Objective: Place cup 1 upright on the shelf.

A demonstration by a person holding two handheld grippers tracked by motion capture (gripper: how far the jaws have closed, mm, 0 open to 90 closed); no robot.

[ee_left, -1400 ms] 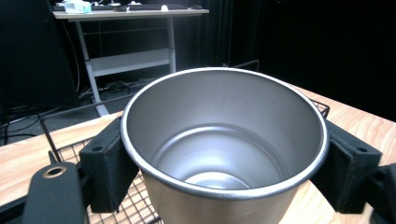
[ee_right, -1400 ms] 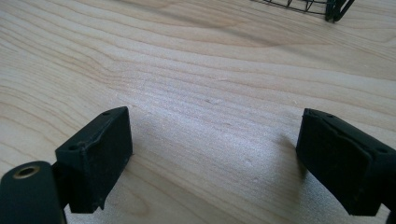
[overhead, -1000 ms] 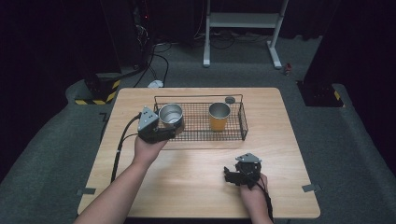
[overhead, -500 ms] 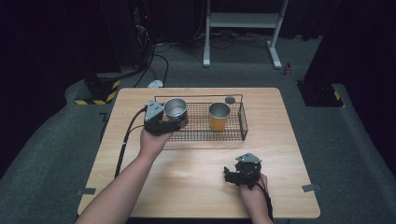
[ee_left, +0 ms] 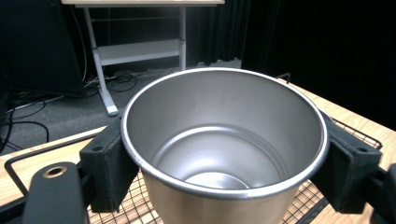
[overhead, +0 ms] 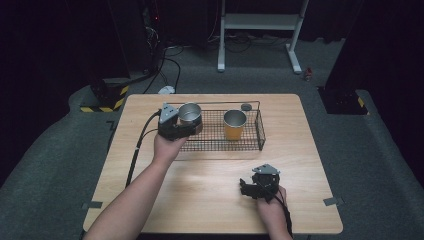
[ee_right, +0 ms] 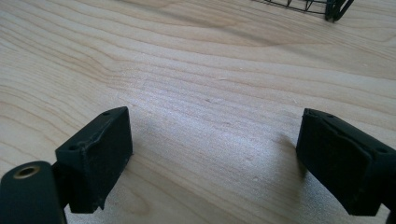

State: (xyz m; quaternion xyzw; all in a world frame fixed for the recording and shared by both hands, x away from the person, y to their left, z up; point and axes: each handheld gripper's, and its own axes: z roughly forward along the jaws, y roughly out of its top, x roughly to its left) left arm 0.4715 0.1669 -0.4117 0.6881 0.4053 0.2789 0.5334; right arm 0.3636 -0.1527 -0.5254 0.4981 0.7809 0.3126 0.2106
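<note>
My left gripper (overhead: 189, 120) is shut on a steel cup (overhead: 190, 114), holding it upright over the left end of the black wire basket (overhead: 250, 146). In the left gripper view the cup (ee_left: 224, 154) is empty and both pads (ee_left: 109, 165) press its sides, with basket mesh below. An orange cup with a steel rim (overhead: 234, 124) stands upright in the basket's right half. My right gripper (overhead: 246, 187) rests on the table near the front right, open; in the right gripper view its pads (ee_right: 100, 156) stand wide apart over bare wood.
A small dark round object (overhead: 246, 107) lies on the wooden table (overhead: 200, 200) behind the basket. The left gripper's cable (overhead: 137, 147) trails over the table's left side. A white desk frame (overhead: 260, 25) and cables stand on the floor beyond.
My left gripper has carried the steel cup to the right and away from me, from the basket's left edge to above its left end. The right gripper has stayed put.
</note>
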